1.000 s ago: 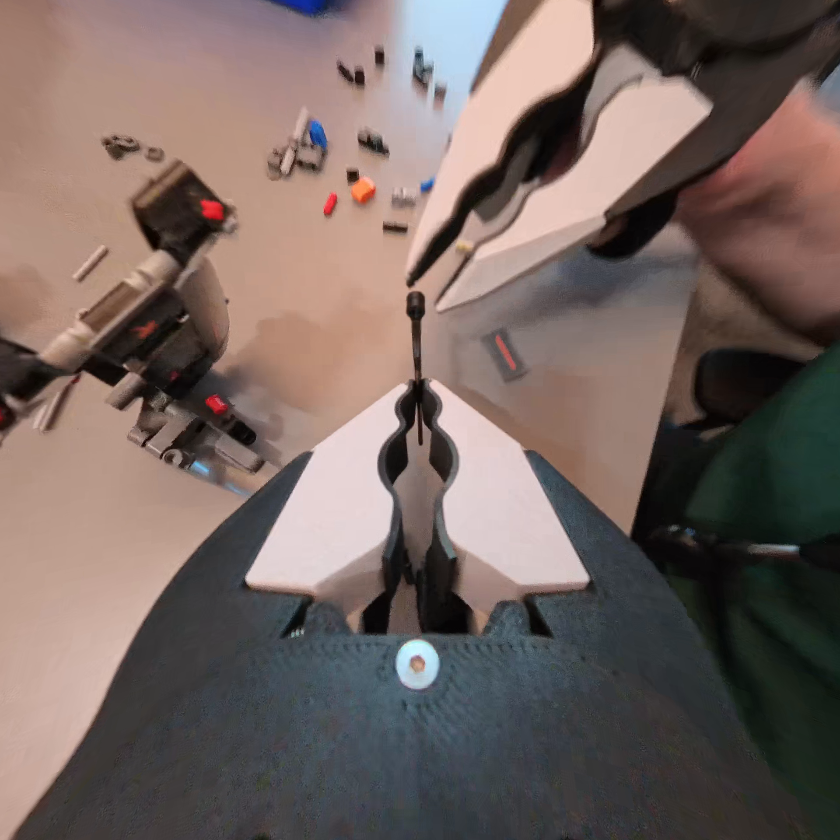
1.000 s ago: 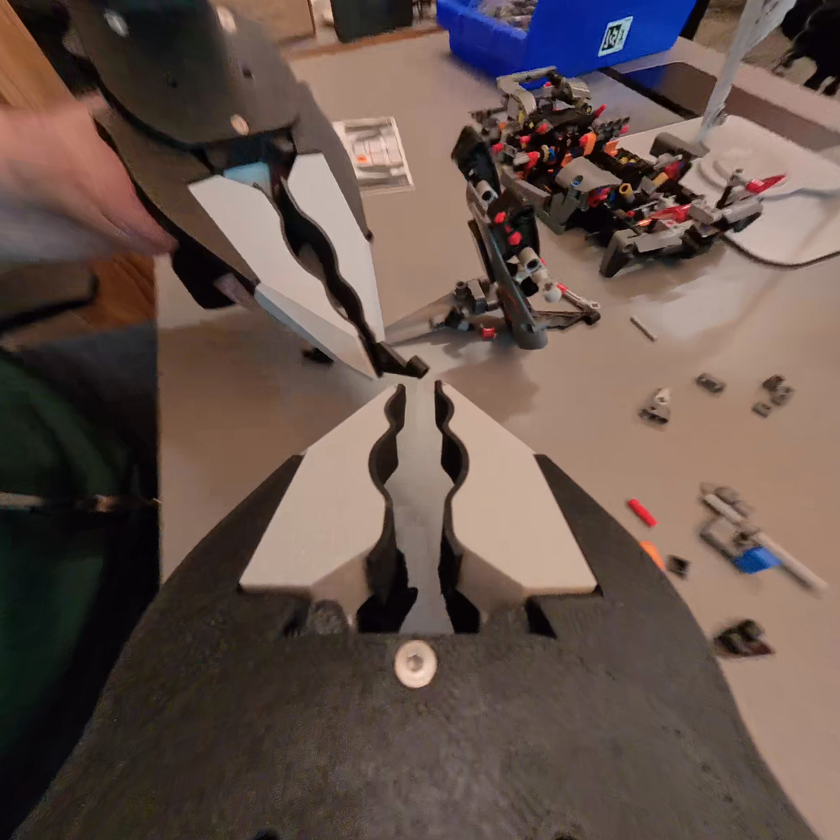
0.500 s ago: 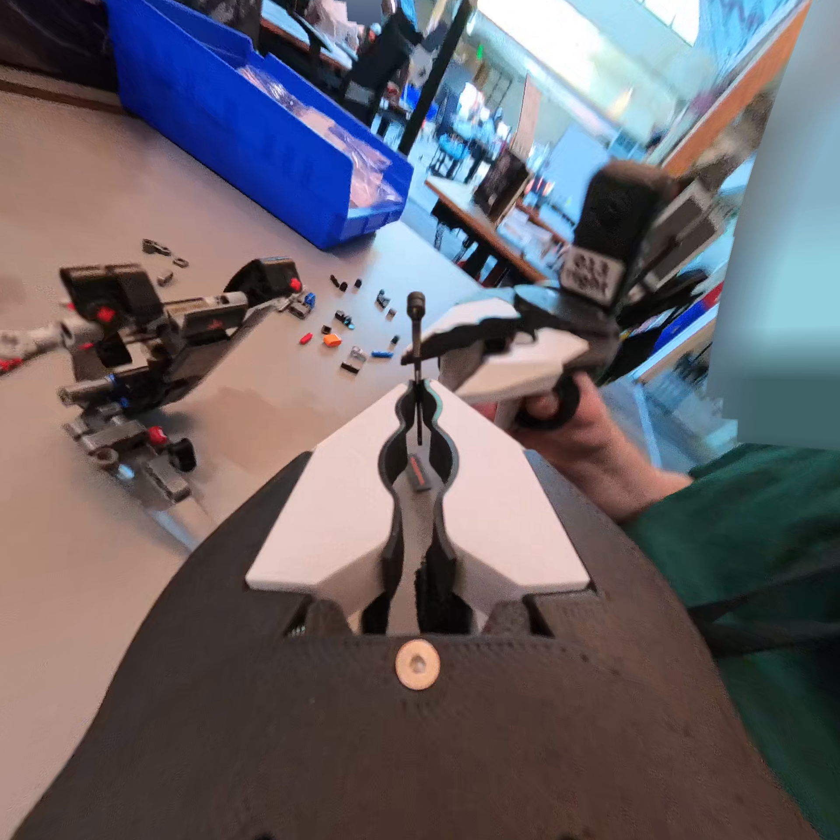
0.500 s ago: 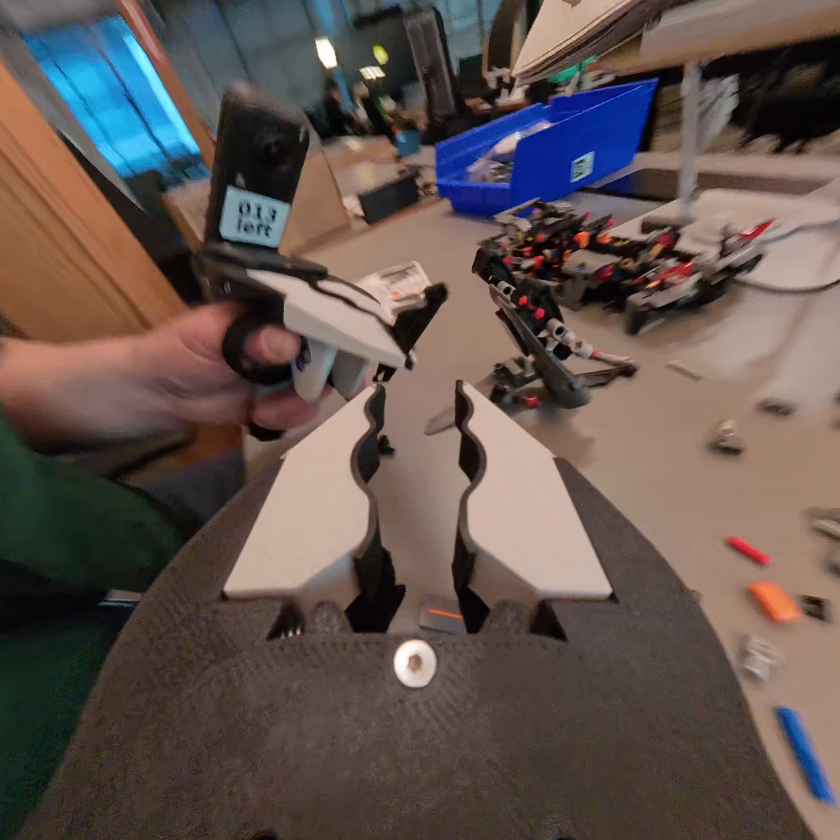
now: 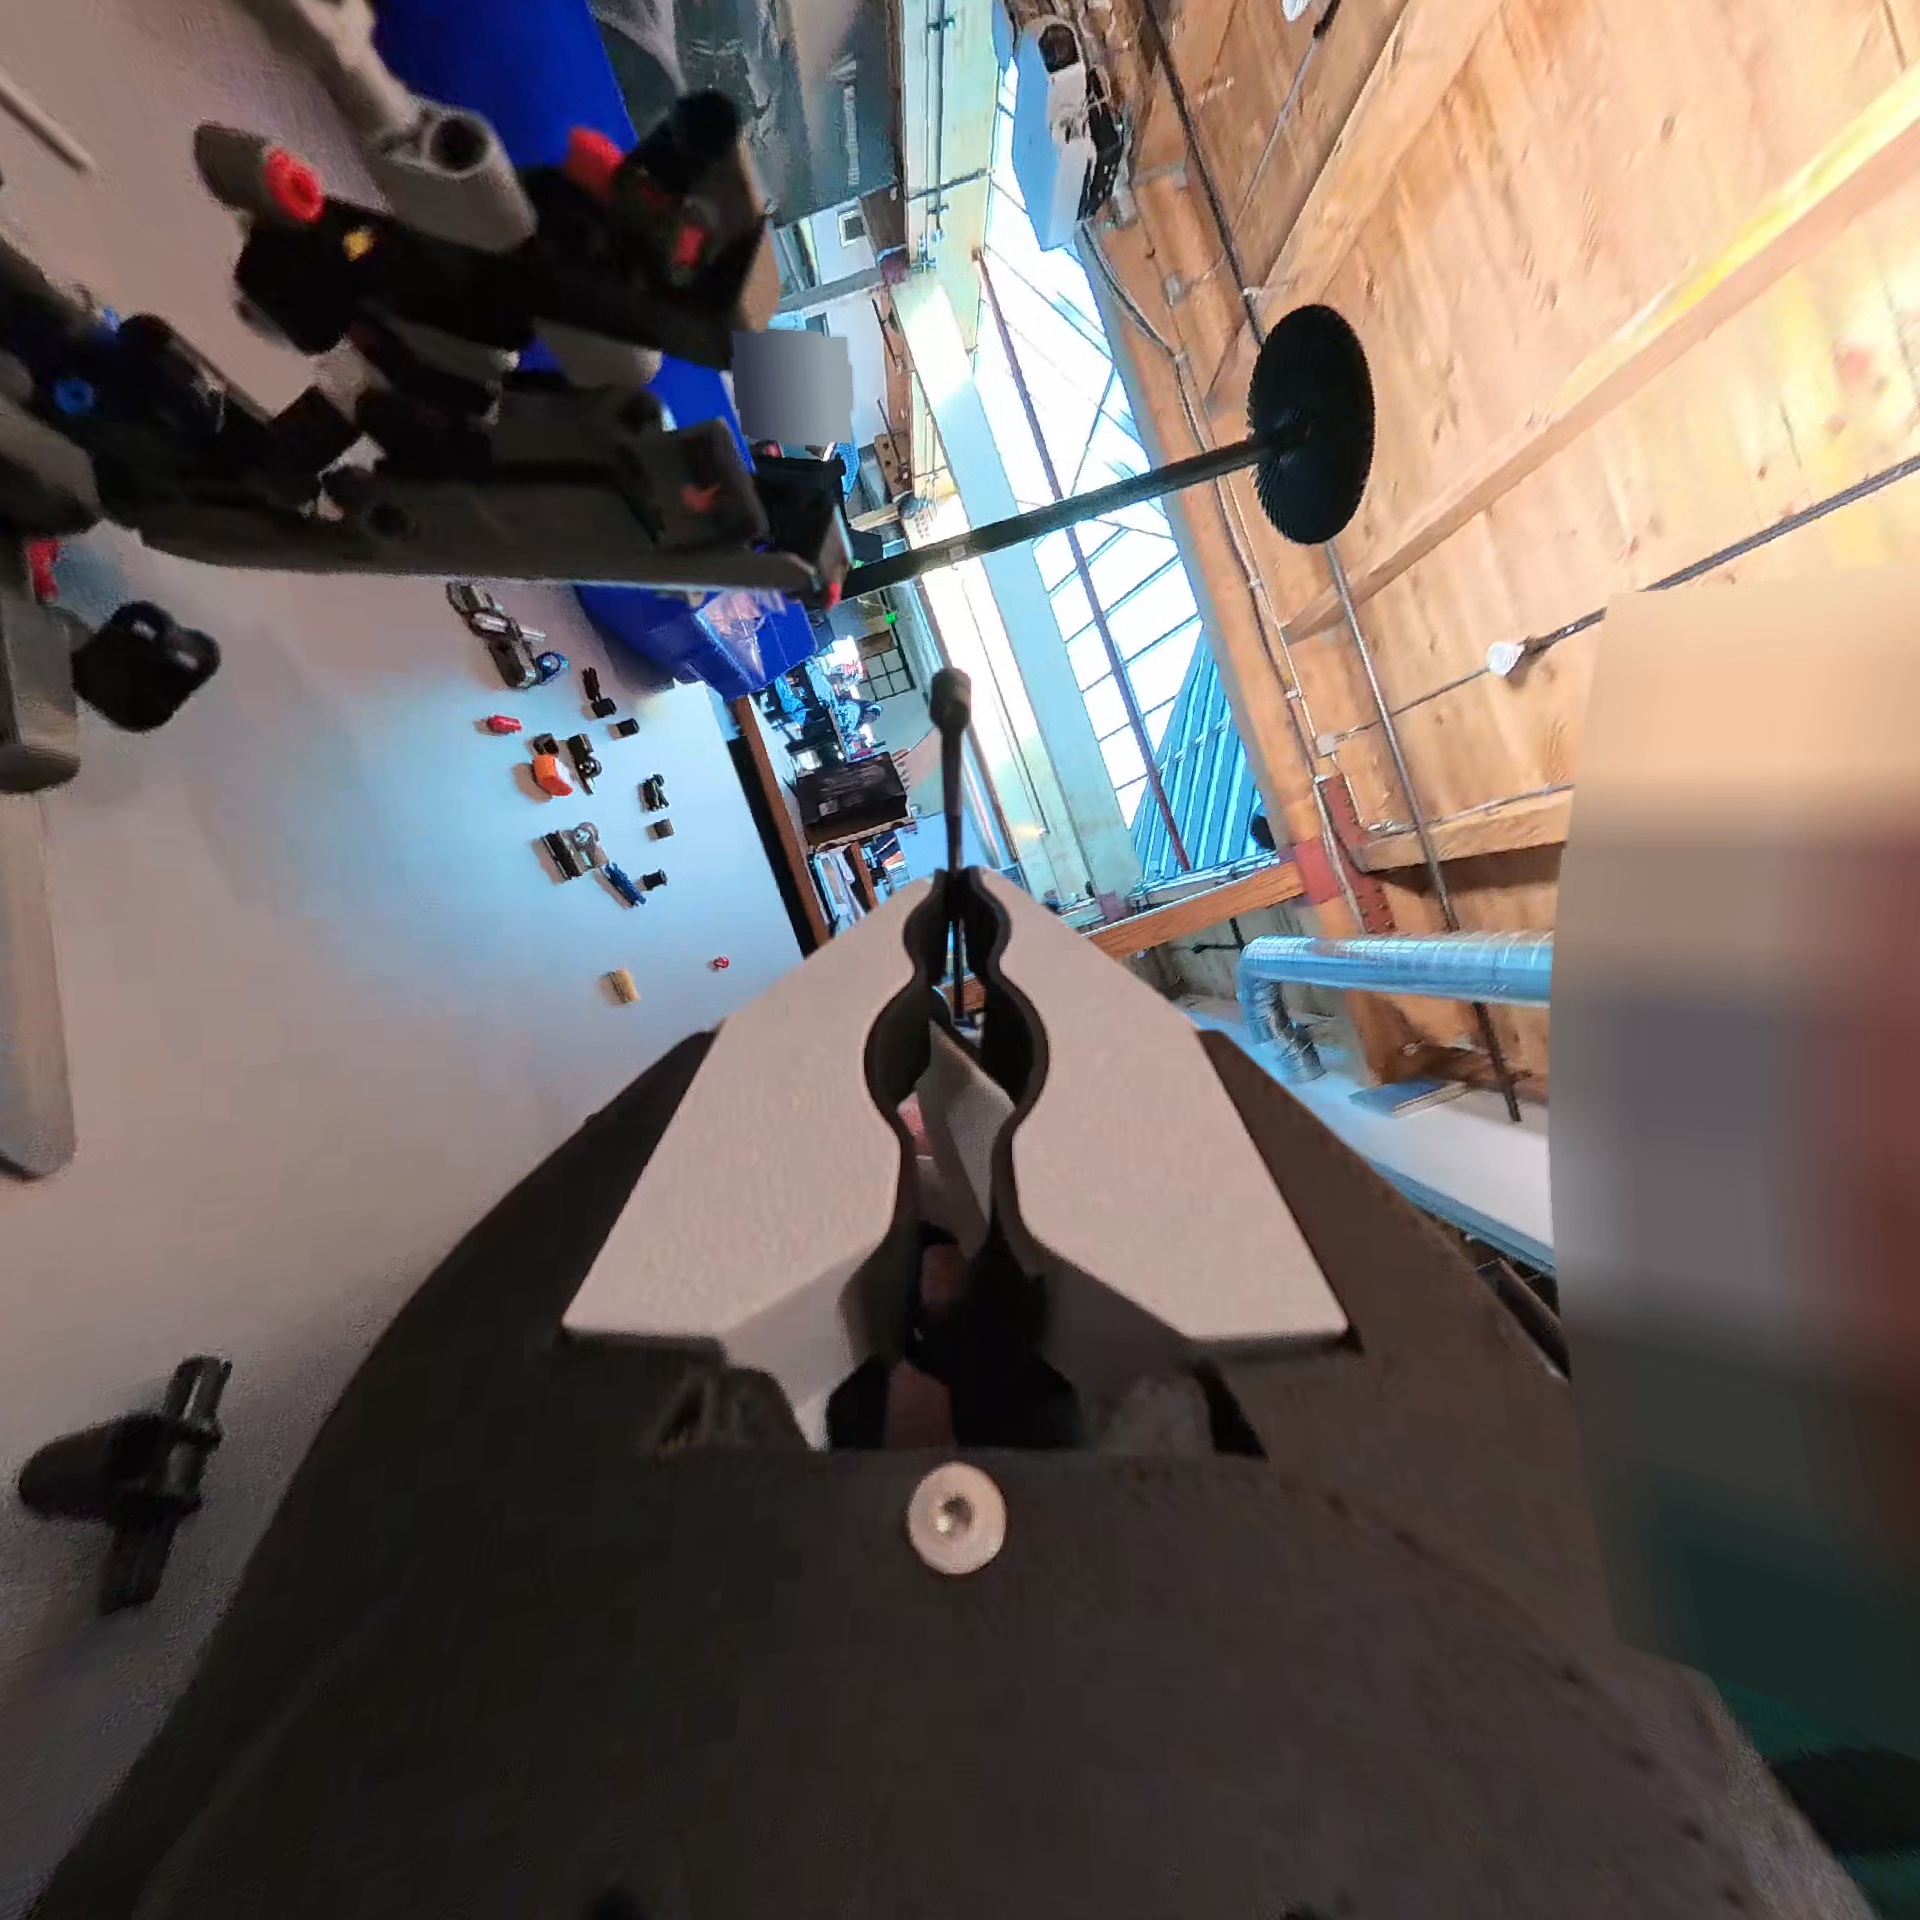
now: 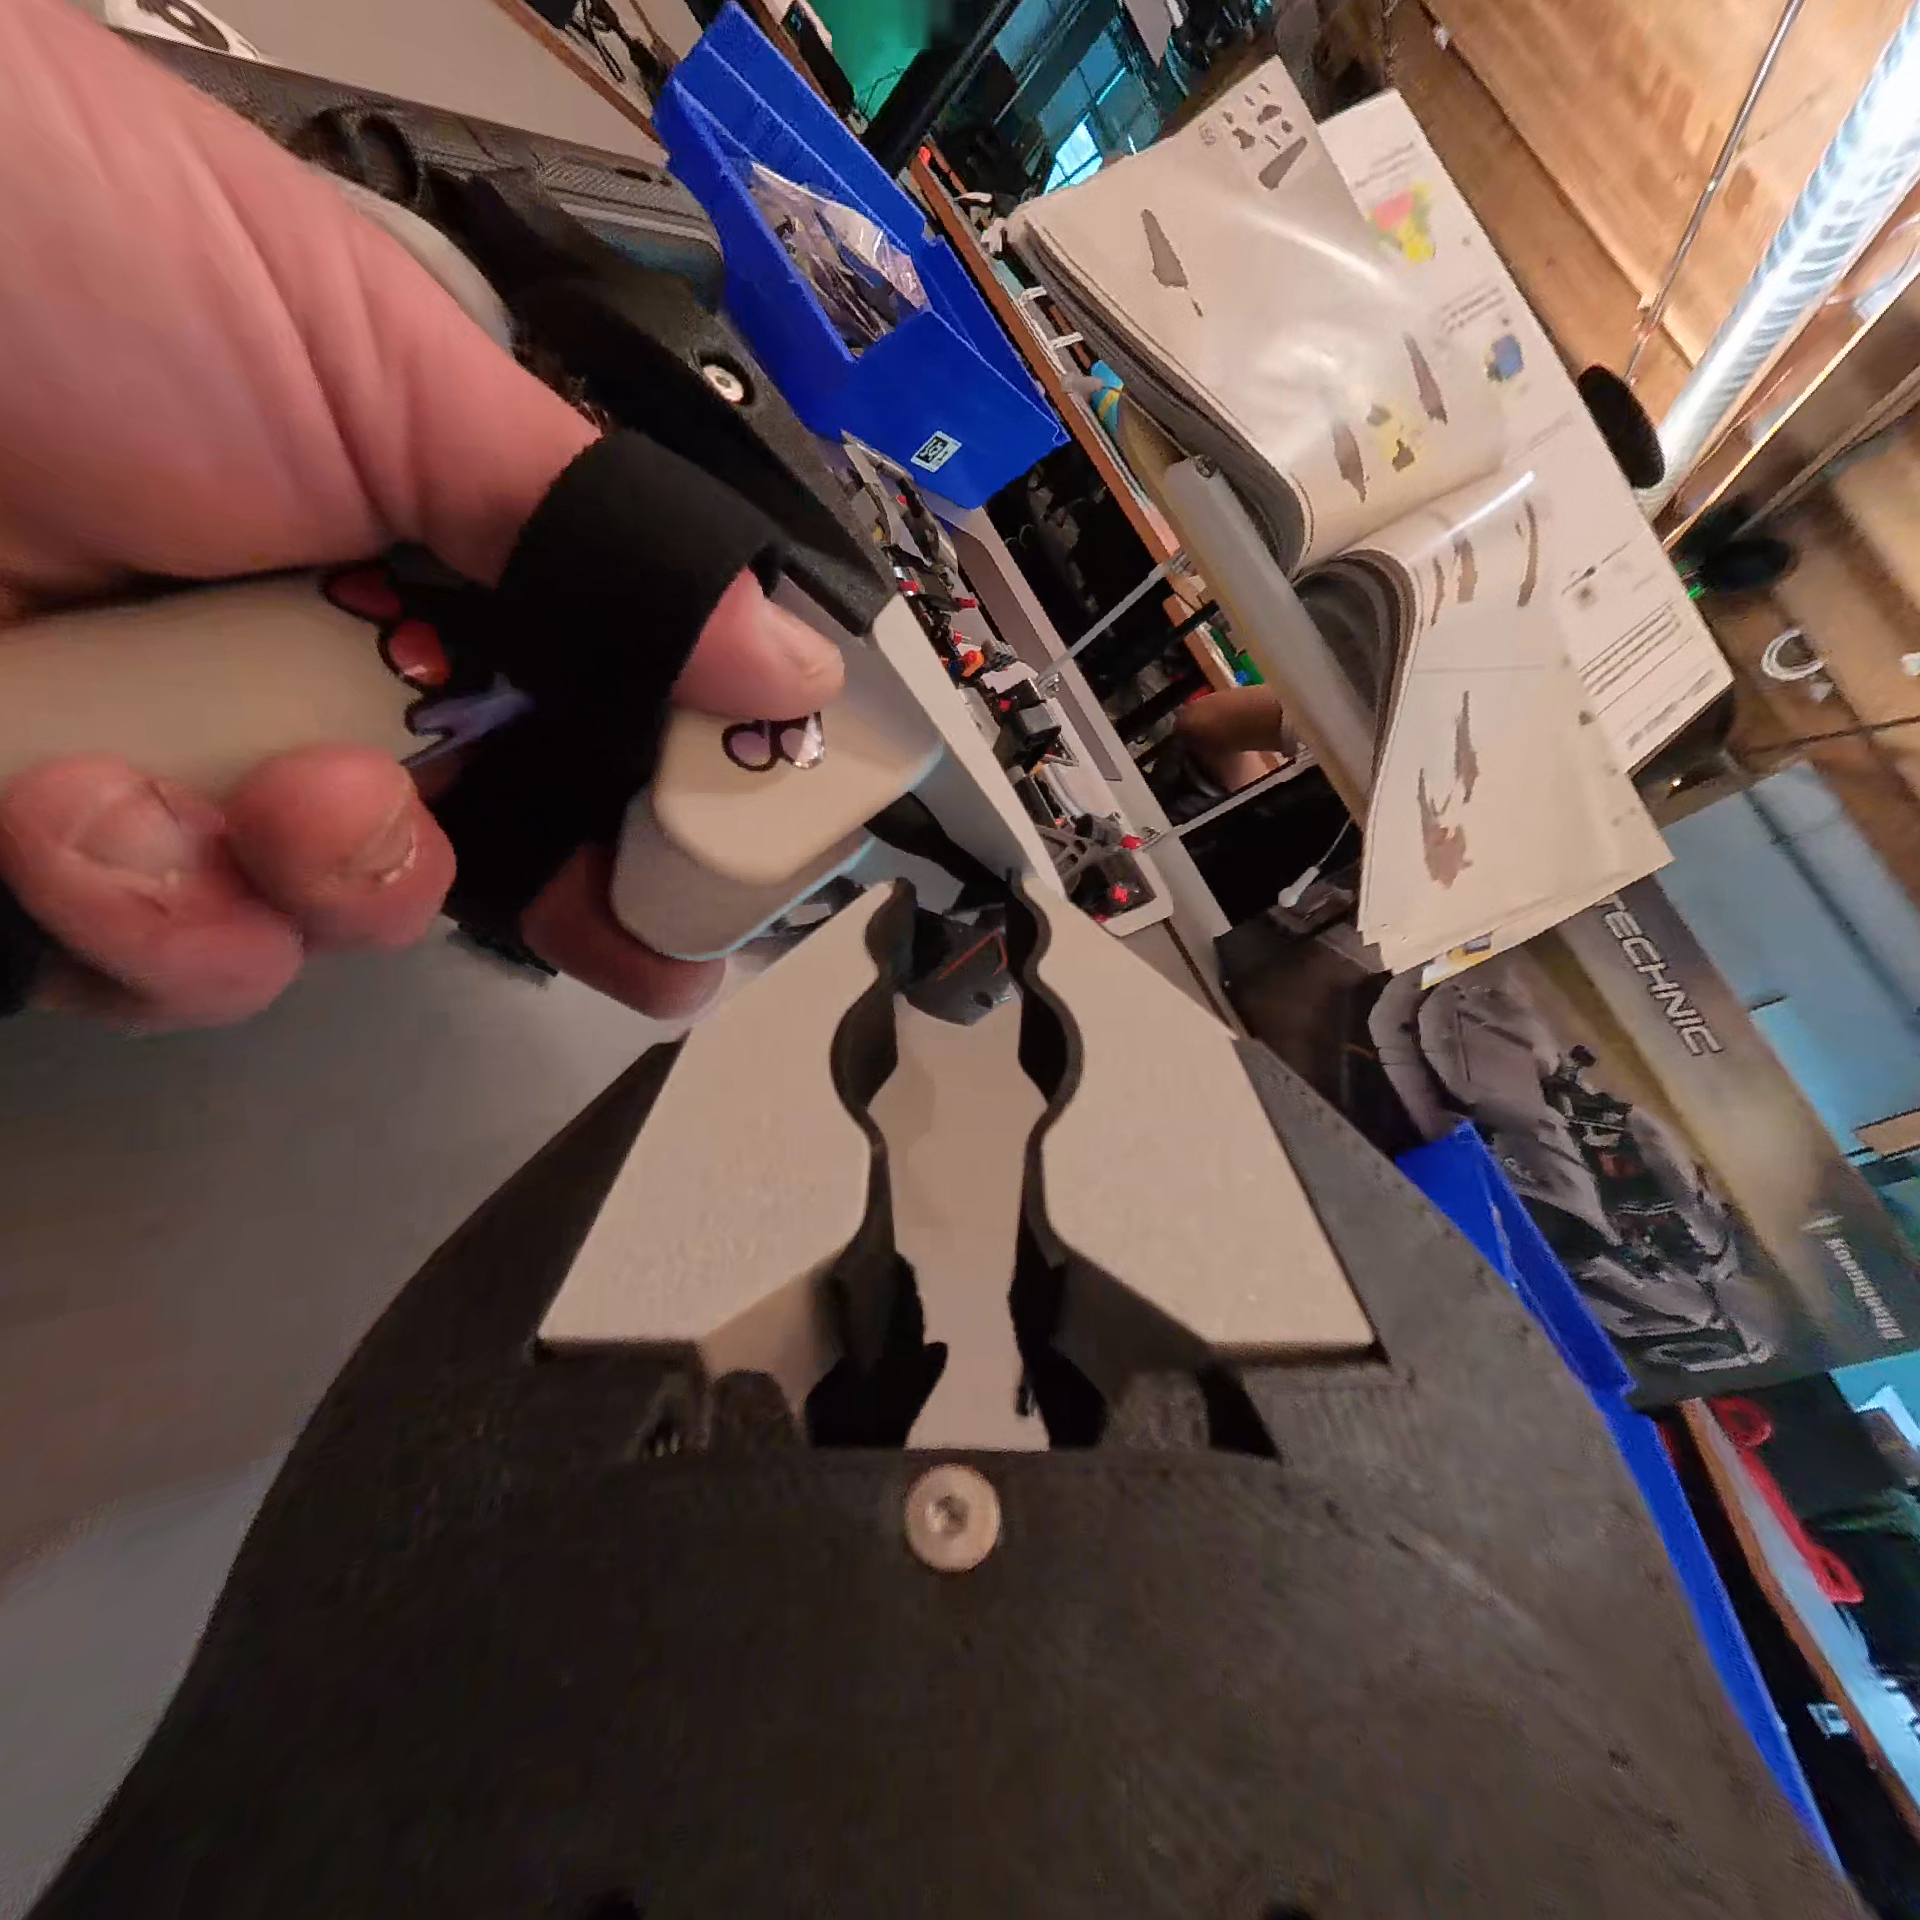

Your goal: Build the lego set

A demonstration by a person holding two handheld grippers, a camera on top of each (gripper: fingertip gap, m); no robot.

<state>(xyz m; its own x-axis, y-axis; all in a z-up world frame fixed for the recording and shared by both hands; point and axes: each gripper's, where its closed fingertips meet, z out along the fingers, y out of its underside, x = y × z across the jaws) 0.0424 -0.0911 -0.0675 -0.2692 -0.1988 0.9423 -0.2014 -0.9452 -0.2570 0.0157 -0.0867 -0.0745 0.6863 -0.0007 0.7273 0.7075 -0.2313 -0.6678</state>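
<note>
We see the left gripper (image 5: pixel 954 883) clamped on a thin black rod (image 5: pixel 950 769), which juts past its tips. The lego model (image 5: pixel 436 343) sits on the table (image 5: pixel 260 987), up-left of the rod; loose pieces (image 5: pixel 582 800) lie left of the rod. Right gripper (image 6: pixel 956 914) jaws stand narrowly apart, holding nothing.

left gripper (image 5: pixel 954 883) pinched closed, right gripper (image 6: pixel 958 914) parted

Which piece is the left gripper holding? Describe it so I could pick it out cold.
Start at the left gripper, filling the lower middle of the left wrist view. A thin black rod with a rounded knob at its far end sticks straight out from the shut fingertips. Unlike the loose pieces on the table, it is held in the air.
</note>
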